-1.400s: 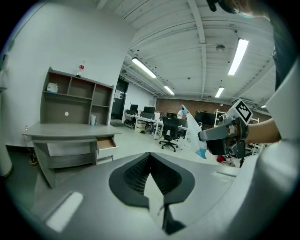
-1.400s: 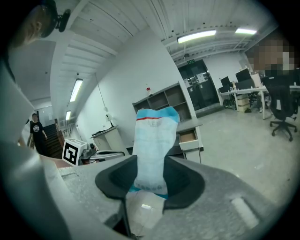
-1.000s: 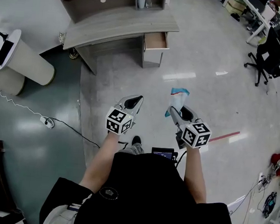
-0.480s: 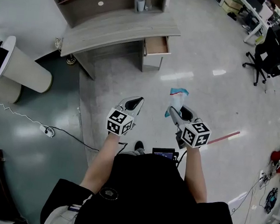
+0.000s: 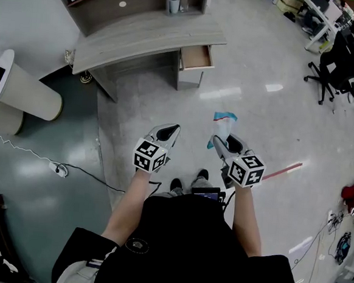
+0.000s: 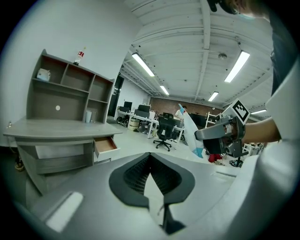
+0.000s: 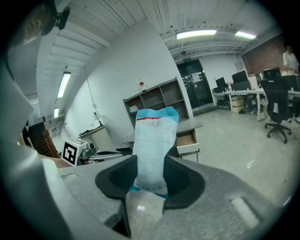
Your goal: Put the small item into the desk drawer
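Second shoe [image 5: 202, 174] newly in view; one pouch [image 5: 225, 123] in grip of right claw [image 5: 220, 141]; left claw [image 5: 170, 130] seemingly shut.

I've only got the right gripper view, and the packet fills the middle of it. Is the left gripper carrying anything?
Observer: No. The left gripper is shut and empty.
Operator: Anything already in the drawer?
Observer: In the head view the drawer stands open, and its bottom looks bare.
Operator: Any hazards on the way?
Observer: A cable lies off to the left, clear of the straight path to the desk.
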`<state>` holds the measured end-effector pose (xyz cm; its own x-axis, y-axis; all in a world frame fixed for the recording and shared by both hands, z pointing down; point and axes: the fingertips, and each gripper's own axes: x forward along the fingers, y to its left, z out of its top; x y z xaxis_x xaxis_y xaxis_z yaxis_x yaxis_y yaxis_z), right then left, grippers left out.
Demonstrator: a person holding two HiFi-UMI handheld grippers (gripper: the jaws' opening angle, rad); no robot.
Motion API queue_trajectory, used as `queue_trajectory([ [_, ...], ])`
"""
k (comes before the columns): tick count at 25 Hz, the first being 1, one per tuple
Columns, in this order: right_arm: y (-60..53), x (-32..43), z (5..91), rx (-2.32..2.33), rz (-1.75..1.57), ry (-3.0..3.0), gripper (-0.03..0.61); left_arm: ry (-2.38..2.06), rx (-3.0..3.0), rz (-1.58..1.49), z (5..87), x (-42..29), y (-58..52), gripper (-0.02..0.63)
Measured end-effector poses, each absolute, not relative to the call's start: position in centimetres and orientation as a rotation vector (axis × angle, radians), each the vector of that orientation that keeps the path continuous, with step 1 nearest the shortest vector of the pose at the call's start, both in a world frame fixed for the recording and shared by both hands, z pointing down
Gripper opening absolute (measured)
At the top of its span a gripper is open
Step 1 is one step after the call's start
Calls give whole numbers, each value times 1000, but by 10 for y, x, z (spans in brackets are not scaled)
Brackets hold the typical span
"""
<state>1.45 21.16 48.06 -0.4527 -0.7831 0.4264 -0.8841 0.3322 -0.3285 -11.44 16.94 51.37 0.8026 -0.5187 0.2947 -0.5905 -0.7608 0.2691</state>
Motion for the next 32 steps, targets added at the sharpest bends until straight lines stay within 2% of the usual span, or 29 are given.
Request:
queue_trajectory([
  [13,166,33,493,1478,796,-2438,167,-855,2627,341,521,-93,132,2],
  [32,69,113,488,1358,815,-2517,167,-952,2596,363,509,-13,47,2],
])
